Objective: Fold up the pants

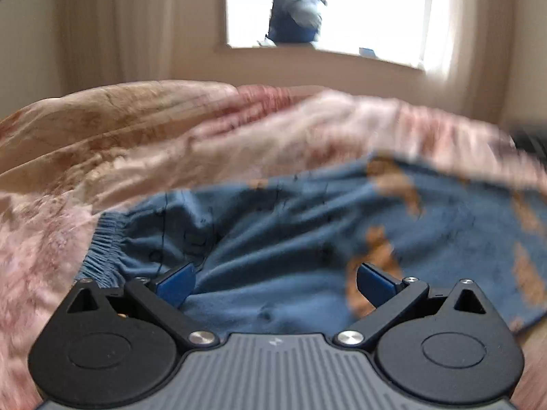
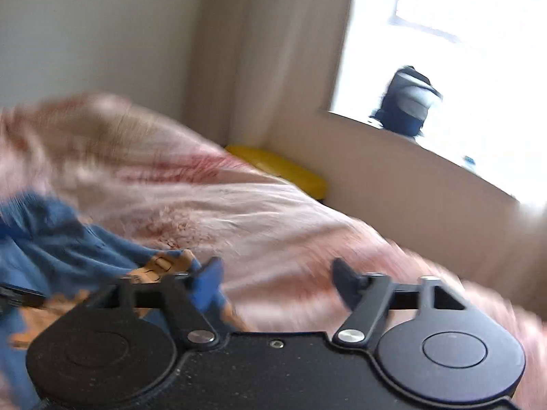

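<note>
Blue pants (image 1: 290, 235) with orange prints lie rumpled on a pink bedspread (image 1: 143, 143). Their gathered elastic waistband (image 1: 102, 242) is at the left. My left gripper (image 1: 275, 285) is open just above the pants, one blue finger (image 1: 174, 285) near the waistband, holding nothing. In the right wrist view the pants (image 2: 65, 239) lie at the left. My right gripper (image 2: 277, 283) is open over the bedspread (image 2: 273, 225), its left finger (image 2: 208, 287) at the pants' edge. That view is motion-blurred.
A wall and a bright window (image 1: 372, 7) stand behind the bed, with a dark blue bag (image 1: 295, 17) on the sill. A yellow object (image 2: 283, 169) lies between bed and wall. Curtains (image 1: 112, 27) hang at the left.
</note>
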### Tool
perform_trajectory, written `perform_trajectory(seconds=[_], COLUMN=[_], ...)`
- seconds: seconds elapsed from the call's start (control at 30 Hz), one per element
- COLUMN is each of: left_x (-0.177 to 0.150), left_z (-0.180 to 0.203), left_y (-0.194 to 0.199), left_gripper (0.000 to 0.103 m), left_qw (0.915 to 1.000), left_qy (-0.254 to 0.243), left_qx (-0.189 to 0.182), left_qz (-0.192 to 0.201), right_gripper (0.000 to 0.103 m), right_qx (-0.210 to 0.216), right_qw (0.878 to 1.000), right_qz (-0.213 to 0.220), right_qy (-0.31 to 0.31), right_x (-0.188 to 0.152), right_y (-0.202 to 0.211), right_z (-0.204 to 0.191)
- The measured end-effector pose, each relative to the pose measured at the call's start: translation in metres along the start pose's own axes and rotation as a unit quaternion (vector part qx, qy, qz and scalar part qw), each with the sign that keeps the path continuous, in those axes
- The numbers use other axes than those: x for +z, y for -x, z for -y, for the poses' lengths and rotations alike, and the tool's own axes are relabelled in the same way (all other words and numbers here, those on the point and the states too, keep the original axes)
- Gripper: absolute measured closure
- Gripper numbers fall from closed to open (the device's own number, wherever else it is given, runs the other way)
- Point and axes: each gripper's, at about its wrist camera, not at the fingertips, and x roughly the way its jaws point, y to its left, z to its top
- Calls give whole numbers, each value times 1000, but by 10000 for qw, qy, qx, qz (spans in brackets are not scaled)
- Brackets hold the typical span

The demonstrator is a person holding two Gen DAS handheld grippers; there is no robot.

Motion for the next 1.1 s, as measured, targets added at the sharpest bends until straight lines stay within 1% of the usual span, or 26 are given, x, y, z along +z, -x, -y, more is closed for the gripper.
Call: perform_trajectory(seconds=[0.03,0.07,0.1,0.13,0.2,0.23,0.27,0.3,0.37,0.4,0.43,0.47,0.5,0.57,0.6,0.67,0.7,0.77,0.8,0.83,0.87,0.9,0.93,1.0,1.03,1.1], left_x=[1,0,-2,-6,-21,-30,-37,-39,-32,-27,-18,-10,3,37,60,95,105,124,128,132,134,134,132,126,121,111], left_z=[8,18,28,39,60,65,67,67,68,70,73,77,84,109,127,169,189,243,268,296,318,336,356,388,405,426], left_y=[6,9,10,7,-8,-9,-5,-3,2,5,7,8,9,14,15,12,9,-9,-19,-31,-40,-47,-57,-75,-85,-99], left_gripper=[0,0,0,0,1,0,0,0,0,0,0,0,0,0,0,0,0,0,0,0,0,0,0,0,0,0], left_qw=[9998,9995,9995,9995,9956,9944,9942,9941,9947,9947,9941,9929,9906,9812,9737,9599,9539,9407,9379,9381,9413,9440,9433,9351,9303,9234], left_qy=[82,41,-65,-268,-834,-1006,-1067,-1071,-961,-924,-943,-1028,-1190,-1738,-2076,-2586,-2775,-3150,-3219,-3196,-3072,-2917,-2782,-2776,-2856,-2989], left_qx=[-33,-38,-48,-78,-85,37,116,183,286,312,303,245,175,-6,-129,-322,-426,-771,-940,-1131,-1299,-1492,-1777,-2153,-2225,-2296], left_qz=[199,308,308,168,-426,-330,-90,-38,-210,-314,-452,-554,-655,-843,-929,-1031,-1058,-997,-889,-709,-520,-390,-348,-477,-585,-723], right_gripper=[8,6,6,6,7,7,7,7,5,4,4,1,1,1,1,1,1,1,1,1,1,1,1,1,1,1], right_qx=[-60,-185,-401,-625,-1093,-1270,-1427,-1723,-2376,-2631,-2686,-2739,-2825,-2910,-2887,-2806,-2741,-2740,-2743,-2673,-2561,-2494,-2523,-2692,-2727,-2737], right_qw=[9997,9987,9961,9922,9817,9767,9709,9595,9283,9124,9027,8930,8828,8645,8543,8366,8290,8209,8192,8196,8216,8233,8254,8296,8300,8265], right_qz=[-59,-199,-449,-683,-1096,-1138,-1043,-932,-761,-630,-442,-299,-247,-222,-70,193,239,360,477,626,766,875,982,1040,1025,1100], right_qy=[-211,-429,-649,-834,-1108,-1305,-1616,-2024,-2757,-3071,-3332,-3558,-3746,-4093,-4321,-4701,-4870,-4998,-5013,-5028,-5035,-5023,-4953,-4780,-4757,-4795], right_x=[-13,-30,-48,-65,-93,-101,-104,-107,-114,-121,-128,-134,-140,-151,-158,-169,-173,-177,-176,-177,-179,-181,-183,-182,-181,-182], right_y=[15,27,37,43,53,60,70,82,108,124,139,150,158,168,175,184,184,184,183,181,181,180,181,180,178,177], right_z=[3,6,8,11,28,40,56,74,105,117,126,132,138,149,152,157,158,158,155,151,148,147,143,135,133,132])
